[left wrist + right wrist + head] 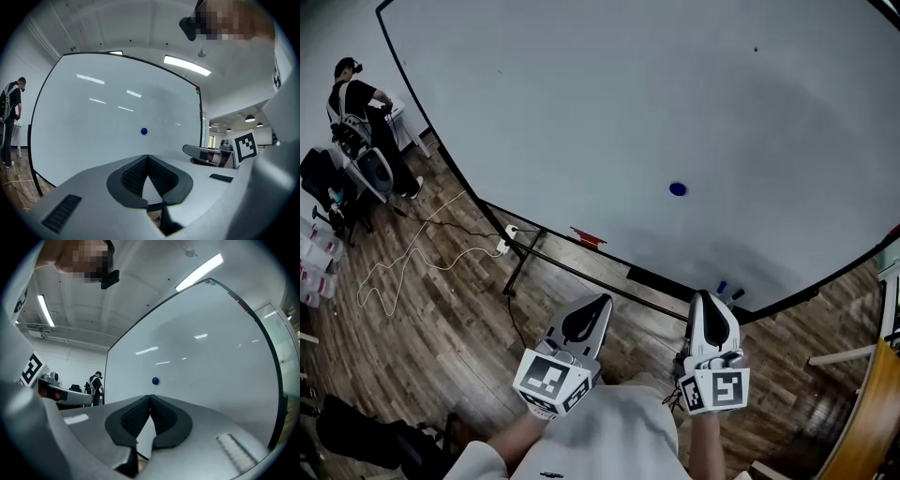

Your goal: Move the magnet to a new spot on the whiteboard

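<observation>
Left gripper [600, 302]: jaws closed tip to tip, nothing between them. Right gripper [704, 296]: same, jaws pressed together, empty. I hold both low in front of the whiteboard [609, 84], clear of its face. The round blue magnet [678, 189] sits on the board's lower middle, untouched, and shows just above the jaw tips in both gripper views. A red item [588, 236] lies on the bottom ledge. Small objects [727, 290] by my right gripper are possibly markers. A person [358, 98] stands at the far left.
</observation>
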The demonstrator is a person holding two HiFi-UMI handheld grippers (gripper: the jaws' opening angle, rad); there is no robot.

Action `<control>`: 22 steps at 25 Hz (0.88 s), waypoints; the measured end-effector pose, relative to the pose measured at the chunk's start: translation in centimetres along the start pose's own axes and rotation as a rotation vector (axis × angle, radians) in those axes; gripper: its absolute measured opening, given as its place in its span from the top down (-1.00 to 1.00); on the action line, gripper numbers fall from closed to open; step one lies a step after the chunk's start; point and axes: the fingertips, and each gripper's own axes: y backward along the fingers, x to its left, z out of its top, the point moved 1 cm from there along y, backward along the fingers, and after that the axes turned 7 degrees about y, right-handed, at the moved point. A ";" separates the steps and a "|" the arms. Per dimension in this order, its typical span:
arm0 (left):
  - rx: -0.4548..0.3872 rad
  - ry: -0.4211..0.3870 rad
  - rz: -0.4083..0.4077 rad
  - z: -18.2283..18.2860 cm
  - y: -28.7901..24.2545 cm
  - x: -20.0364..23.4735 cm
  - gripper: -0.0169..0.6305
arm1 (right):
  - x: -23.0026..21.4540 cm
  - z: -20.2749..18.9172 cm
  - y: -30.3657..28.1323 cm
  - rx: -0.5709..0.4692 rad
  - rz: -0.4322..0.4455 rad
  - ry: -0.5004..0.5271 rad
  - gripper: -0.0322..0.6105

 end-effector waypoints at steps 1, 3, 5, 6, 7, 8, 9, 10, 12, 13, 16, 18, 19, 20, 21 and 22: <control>0.007 0.000 -0.005 0.0 -0.5 0.0 0.93 | -0.2 -0.1 -0.3 0.004 0.002 0.000 0.88; 0.013 0.003 -0.006 0.2 -1.6 -0.1 0.93 | -0.9 -0.5 -1.0 0.016 0.010 0.001 0.87; 0.009 0.004 0.002 0.5 -2.5 -0.4 0.93 | -1.7 -0.8 -1.5 0.030 0.022 0.006 0.87; 0.007 0.005 0.006 0.7 -2.8 -0.5 0.93 | -2.1 -0.9 -1.6 0.035 0.026 0.004 0.87; 0.005 0.006 0.011 0.8 -3.1 -0.6 0.93 | -2.5 -1.0 -1.8 0.036 0.027 0.001 0.87; 0.004 0.006 0.017 0.8 -3.4 -0.5 0.93 | -2.7 -1.0 -1.9 0.034 0.029 -0.003 0.87; 0.004 0.007 0.022 0.7 -3.6 -0.4 0.93 | -2.8 -0.9 -2.1 0.029 0.032 -0.007 0.87; 0.004 0.007 0.025 0.7 -3.9 -0.4 0.93 | -2.8 -0.8 -2.3 0.024 0.037 -0.009 0.87; 0.001 0.005 0.028 0.7 -4.3 -0.6 0.93 | -2.8 -0.6 -2.5 0.016 0.050 -0.012 0.87; -0.001 0.004 0.027 0.7 -4.5 -0.7 0.93 | -2.8 -0.6 -2.6 0.013 0.056 -0.013 0.87; -0.009 -0.004 0.023 1.1 -5.2 -1.1 0.93 | -3.1 -0.6 -2.7 0.010 0.064 -0.018 0.87; -0.012 -0.013 0.021 1.4 -5.8 -1.2 0.93 | -3.4 -0.5 -2.9 0.008 0.067 -0.022 0.87; -0.011 -0.020 0.022 1.5 -6.2 -1.3 0.93 | -3.5 -0.5 -3.0 0.006 0.070 -0.021 0.87; -0.010 -0.027 0.023 1.6 -6.6 -1.4 0.93 | -3.7 -0.4 -3.1 0.003 0.073 -0.020 0.87; -0.011 -0.033 0.023 1.8 -6.9 -1.5 0.92 | -3.8 -0.2 -3.1 -0.001 0.076 -0.018 0.87; -0.014 -0.038 0.020 2.0 -7.3 -1.6 0.92 | -3.9 -0.1 -3.2 -0.005 0.079 -0.016 0.87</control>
